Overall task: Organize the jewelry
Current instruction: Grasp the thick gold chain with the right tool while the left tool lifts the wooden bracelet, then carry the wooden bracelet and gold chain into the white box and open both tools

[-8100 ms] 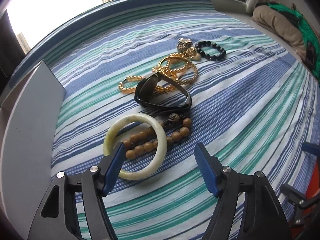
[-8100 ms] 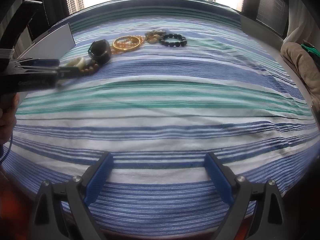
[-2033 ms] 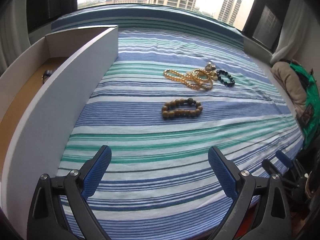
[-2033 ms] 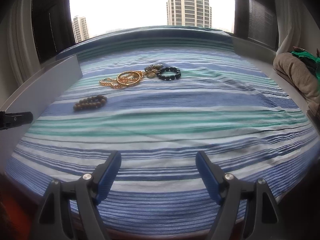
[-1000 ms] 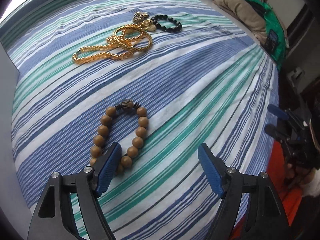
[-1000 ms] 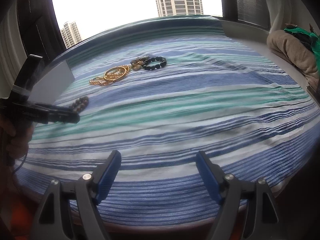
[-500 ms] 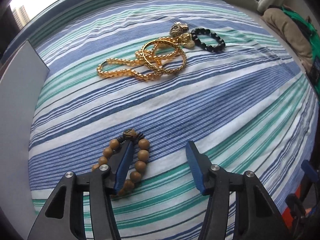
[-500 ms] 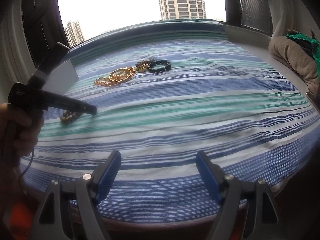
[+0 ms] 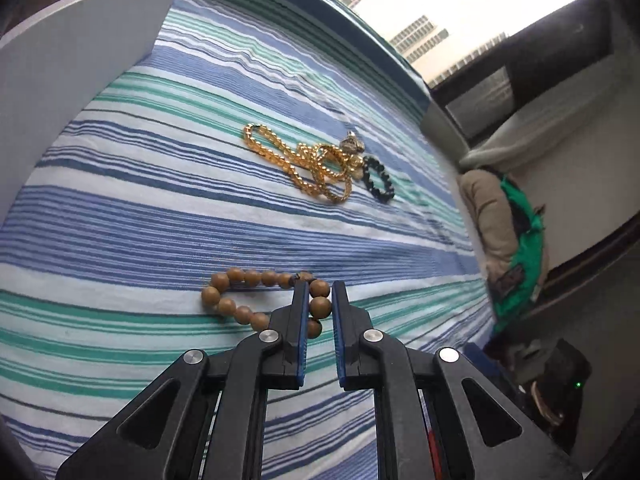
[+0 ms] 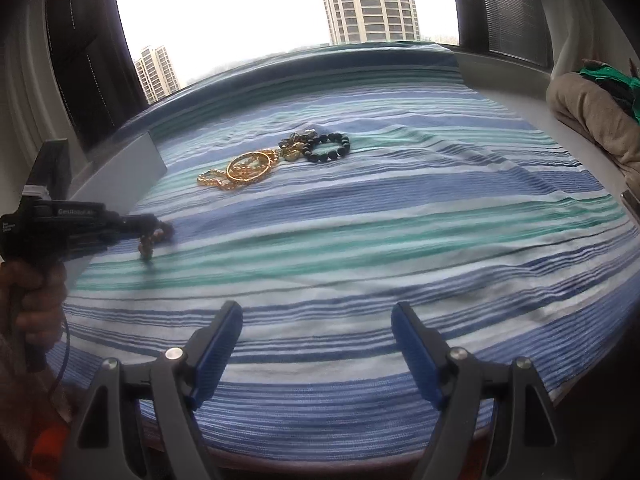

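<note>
Left wrist view shows the left gripper [image 9: 320,292] with its two blue-padded fingers [image 9: 301,320] drawn close together and pinching one side of a loop of round brown wooden beads, a bracelet [image 9: 256,296], so a few beads sit between the pads. The rest of the wooden bead bracelet stretches out to the left of the fingers over the blue, green and white striped cloth [image 9: 160,220] that covers the surface. From the right wrist view the same bracelet [image 10: 148,246] hangs a little below the left gripper's tip [image 10: 160,228], and I cannot tell whether its low end touches the cloth.

Farther back on the striped cloth lies a tangle of golden bead strands and gold bangles [image 9: 308,164], with a small silver-toned metal charm [image 9: 352,145] at its far edge. Just beside that pile on the right is a ring of glossy black beads [image 9: 378,180]. These pieces are well apart from the wooden beads. A tall plain white box wall [image 9: 80,52] stands along the left side of the cloth.

Right wrist view has the right gripper [image 10: 316,340] low over the near edge of the cloth, its blue fingers [image 10: 216,344] spread wide with nothing between them. The person's left hand [image 10: 36,300] wraps the black handle at the left edge. A folded beige and green bundle of fabric [image 10: 592,116] rests on the ledge at the right, and high-rise towers [image 10: 368,0] show through the window
</note>
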{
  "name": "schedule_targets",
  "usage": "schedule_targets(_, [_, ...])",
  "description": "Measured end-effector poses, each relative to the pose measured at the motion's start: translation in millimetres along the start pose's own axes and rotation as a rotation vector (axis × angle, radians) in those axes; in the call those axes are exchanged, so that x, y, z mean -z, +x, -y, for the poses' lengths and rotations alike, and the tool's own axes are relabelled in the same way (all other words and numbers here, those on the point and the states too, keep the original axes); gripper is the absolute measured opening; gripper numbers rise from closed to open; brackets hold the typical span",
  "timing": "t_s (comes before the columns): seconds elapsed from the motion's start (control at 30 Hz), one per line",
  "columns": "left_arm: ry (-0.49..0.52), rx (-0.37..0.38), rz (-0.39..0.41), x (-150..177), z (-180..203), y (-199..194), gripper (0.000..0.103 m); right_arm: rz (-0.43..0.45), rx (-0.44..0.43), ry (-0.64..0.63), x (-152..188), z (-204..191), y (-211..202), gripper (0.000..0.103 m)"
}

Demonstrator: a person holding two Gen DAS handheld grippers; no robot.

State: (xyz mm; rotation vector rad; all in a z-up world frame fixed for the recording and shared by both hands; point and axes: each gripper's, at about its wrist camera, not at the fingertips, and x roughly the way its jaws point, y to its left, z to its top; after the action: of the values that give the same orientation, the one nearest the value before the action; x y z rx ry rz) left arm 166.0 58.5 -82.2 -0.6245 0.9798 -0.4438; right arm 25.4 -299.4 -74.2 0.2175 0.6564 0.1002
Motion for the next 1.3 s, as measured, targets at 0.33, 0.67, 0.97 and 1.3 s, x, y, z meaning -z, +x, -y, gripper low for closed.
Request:
schedule_targets(0.33, [-0.080, 0.056, 0.128, 7.7, -1.2, -70.7, 0.009, -0.280, -0.372, 0.045, -139.5, -58.1, 142.9, 0.041])
schedule_targets(0.67, [0.039, -0.115, 0.186, 25.2, 18.8, -114.9, 0.009, -0.432, -0.113, -0.084, -152.8, -113.2, 240.4, 0.006])
schedule_targets(0.97, [0.021, -0.053, 0.291, 22.3, 27.1, -174.9, 0.009, -0.274, -0.161, -0.131, -173.4, -115.7, 161.4, 0.006])
schedule_targets(1.3, [-0.047, -0.164, 0.525, 7.6, -0.3, -288.3, 0.009, -0.161, -0.455, -0.395, -187.6, -278.3, 73.2, 0.006])
